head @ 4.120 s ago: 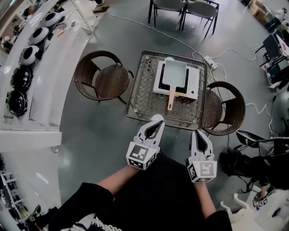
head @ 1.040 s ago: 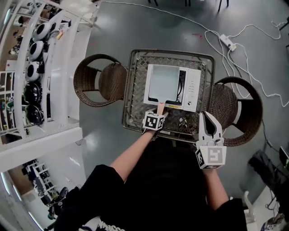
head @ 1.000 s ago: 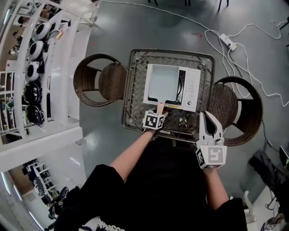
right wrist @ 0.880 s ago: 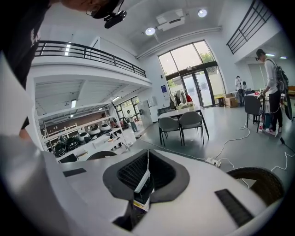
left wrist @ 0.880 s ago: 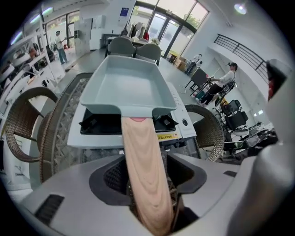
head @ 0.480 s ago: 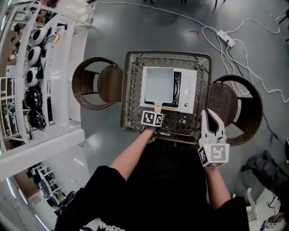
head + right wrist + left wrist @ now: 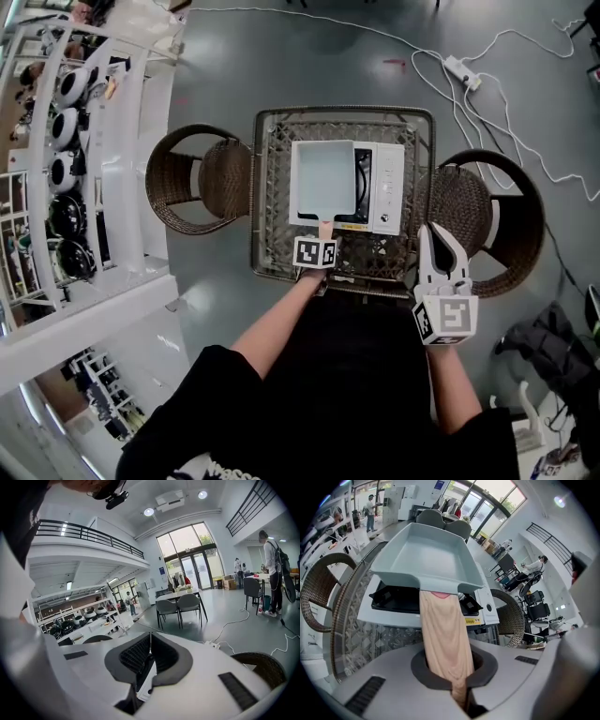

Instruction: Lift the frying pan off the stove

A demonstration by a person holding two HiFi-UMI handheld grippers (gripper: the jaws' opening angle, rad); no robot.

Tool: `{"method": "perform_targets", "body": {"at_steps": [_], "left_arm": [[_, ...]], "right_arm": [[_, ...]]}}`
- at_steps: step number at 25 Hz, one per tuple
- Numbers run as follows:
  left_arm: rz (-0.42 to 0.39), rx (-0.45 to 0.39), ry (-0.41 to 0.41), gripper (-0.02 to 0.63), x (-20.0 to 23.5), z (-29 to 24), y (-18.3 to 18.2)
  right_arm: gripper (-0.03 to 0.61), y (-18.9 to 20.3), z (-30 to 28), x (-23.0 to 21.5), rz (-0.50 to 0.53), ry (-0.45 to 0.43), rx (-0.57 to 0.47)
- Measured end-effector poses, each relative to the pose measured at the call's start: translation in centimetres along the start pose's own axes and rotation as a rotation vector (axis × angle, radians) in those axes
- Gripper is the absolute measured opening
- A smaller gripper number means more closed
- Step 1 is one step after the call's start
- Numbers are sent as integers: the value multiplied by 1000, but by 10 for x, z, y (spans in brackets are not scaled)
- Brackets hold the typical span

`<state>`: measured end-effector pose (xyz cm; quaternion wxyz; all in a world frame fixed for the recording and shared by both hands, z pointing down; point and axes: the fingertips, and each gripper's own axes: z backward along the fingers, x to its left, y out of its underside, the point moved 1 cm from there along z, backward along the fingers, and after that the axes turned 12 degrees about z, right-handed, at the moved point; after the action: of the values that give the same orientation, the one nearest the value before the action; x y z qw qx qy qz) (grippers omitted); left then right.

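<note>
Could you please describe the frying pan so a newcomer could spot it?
Between two round wicker chairs stands a square wicker table with a white stove on it. The frying pan sits on the stove: pale grey, square and shallow, the only thing with a beige handle, clamped in the left gripper.

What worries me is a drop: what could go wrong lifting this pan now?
The left gripper clamps only the near end of the handle, so the pan could droop or twist in the jaws when raised. The right gripper hangs shut off to the side, offering no support. A tilted pan might knock the stove.
</note>
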<state>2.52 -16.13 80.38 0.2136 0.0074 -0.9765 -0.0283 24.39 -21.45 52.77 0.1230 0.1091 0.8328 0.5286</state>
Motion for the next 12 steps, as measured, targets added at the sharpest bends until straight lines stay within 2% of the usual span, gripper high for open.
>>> {"method": "perform_targets", "body": {"at_steps": [5, 12], "left_arm": [[14, -67, -26, 18, 6, 10, -10], [-64, -155, -42, 18, 12, 31, -13]], "right_arm": [[31, -5, 4, 4, 7, 24, 4], [32, 4, 13, 24, 13, 19, 3]]}}
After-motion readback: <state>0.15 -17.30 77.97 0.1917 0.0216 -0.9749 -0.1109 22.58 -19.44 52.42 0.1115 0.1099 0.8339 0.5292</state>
